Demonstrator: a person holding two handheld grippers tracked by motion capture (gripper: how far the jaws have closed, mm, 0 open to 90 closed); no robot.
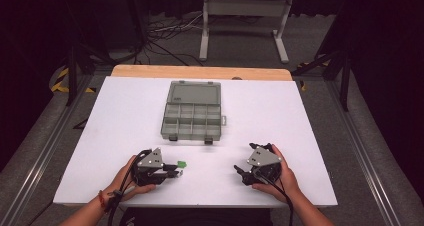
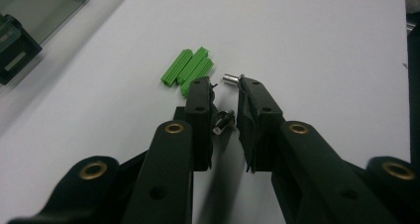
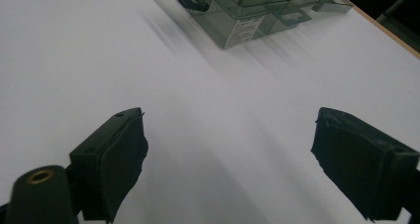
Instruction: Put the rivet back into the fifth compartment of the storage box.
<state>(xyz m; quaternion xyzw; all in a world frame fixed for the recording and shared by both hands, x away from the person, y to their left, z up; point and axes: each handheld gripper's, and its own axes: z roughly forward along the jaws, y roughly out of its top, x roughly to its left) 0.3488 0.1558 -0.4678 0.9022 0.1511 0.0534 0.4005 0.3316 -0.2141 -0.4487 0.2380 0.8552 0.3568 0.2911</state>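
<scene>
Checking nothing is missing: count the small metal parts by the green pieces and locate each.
2. A silver cylinder lies at the left gripper's tips, right of the green pieces. A screw-like part lies between its jaws. More may hide behind them.

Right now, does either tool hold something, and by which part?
The left tool has a small metal pin between its jaws, but an actual grip cannot be told. The right tool is open and holds nothing.

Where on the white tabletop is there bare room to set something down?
Bare patches: left of the grey plastic compartment box, right of it, and between the box and the right claw. Crowded by the left claw: green plastic pieces and small metal parts.
</scene>
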